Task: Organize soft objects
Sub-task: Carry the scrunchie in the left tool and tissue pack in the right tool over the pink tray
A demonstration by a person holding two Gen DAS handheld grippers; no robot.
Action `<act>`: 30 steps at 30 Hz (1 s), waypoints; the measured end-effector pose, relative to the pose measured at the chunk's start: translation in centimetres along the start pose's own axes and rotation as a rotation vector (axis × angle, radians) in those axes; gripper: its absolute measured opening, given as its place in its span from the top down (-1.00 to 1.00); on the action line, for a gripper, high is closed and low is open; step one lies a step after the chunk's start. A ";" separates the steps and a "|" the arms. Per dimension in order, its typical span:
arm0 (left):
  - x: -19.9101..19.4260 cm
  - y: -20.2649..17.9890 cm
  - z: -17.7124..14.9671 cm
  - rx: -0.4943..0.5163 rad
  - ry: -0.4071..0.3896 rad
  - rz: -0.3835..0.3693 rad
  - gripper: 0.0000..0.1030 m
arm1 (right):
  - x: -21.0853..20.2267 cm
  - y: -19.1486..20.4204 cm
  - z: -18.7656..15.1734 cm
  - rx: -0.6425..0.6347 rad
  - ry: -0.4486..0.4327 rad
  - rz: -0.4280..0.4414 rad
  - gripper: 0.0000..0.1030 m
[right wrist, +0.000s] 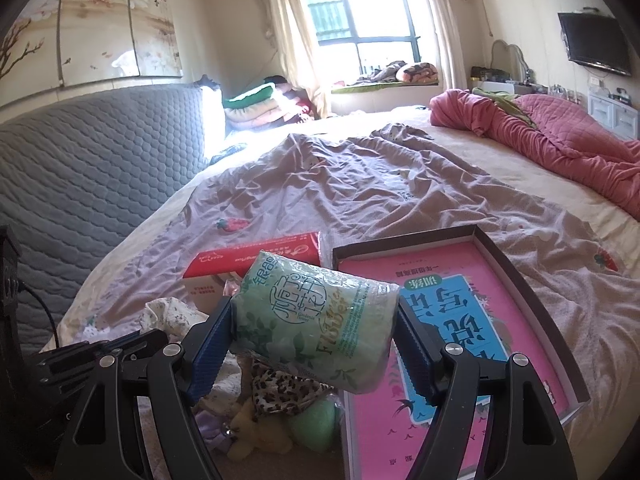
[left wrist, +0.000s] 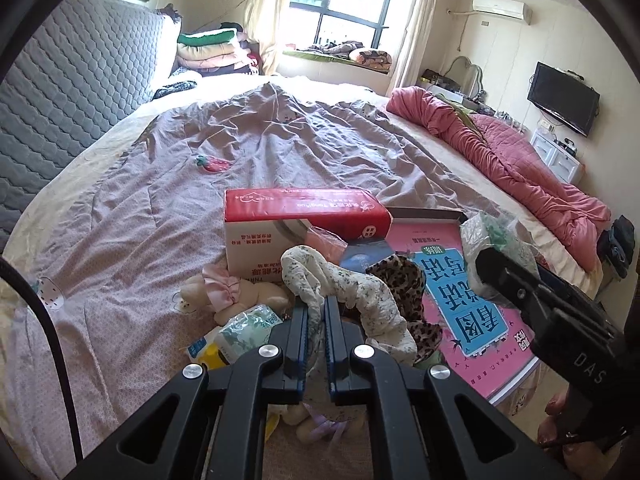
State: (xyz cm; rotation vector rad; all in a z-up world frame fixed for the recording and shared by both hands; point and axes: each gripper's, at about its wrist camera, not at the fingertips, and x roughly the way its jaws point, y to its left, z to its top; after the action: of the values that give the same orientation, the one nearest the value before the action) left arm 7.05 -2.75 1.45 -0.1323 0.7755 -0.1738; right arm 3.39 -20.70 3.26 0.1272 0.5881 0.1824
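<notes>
Jaws of the left gripper (left wrist: pixel 316 312) are pinched nearly together on a fold of the cream floral cloth (left wrist: pixel 344 284), which drapes off to the right over a leopard-print cloth (left wrist: pixel 404 280). In this left wrist view the cloth sits at the near edge of the bed (left wrist: pixel 200 128), in a small heap of soft things: a cream plush toy with a pink ruffle (left wrist: pixel 224 292) to the left and a green-printed tissue pack (left wrist: pixel 248 322) just beside the left finger. Behind the heap stands a red and white carton (left wrist: pixel 296 220), and to the right a pink book with a blue title panel (left wrist: pixel 460 300) lies in a shallow dark-rimmed box. The right gripper (left wrist: pixel 520 292) reaches in from the right edge, with a clear-wrapped pack at its tip. A rolled pink quilt (left wrist: pixel 500 152) lies along the far right side of the bed.

From the right wrist view, the right gripper (right wrist: pixel 316 320) has its jaws spread wide, both blue pads pressed against the ends of a green tissue pack in clear wrap (right wrist: pixel 316 312), which is held clear of the bed. Below it lie the leopard-print cloth (right wrist: pixel 280 392), a yellowish plush toy (right wrist: pixel 256 432) and a green rounded object (right wrist: pixel 316 424). The shallow box (right wrist: pixel 516 272) with the pink book is to the right, the red carton (right wrist: pixel 256 256) behind, and the floral cloth (right wrist: pixel 168 312) at the left.
</notes>
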 end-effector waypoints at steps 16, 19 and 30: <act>-1.2 -5.7 1.8 0.016 -0.026 -0.058 0.86 | -3.3 -5.5 0.8 0.091 -0.056 -0.103 -0.51; -0.8 -7.0 2.4 0.014 -0.023 -0.085 0.86 | -3.9 -6.5 0.9 0.100 -0.062 -0.129 -0.51; 1.8 -10.5 2.3 0.038 0.014 -0.150 0.86 | -5.0 -9.6 1.0 0.098 -0.064 -0.214 -0.51</act>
State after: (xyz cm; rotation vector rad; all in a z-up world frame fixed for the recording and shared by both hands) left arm 8.82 -13.23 3.74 -0.1529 0.7762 -0.3316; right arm 1.14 -31.12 5.17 0.1634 0.5427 -0.0581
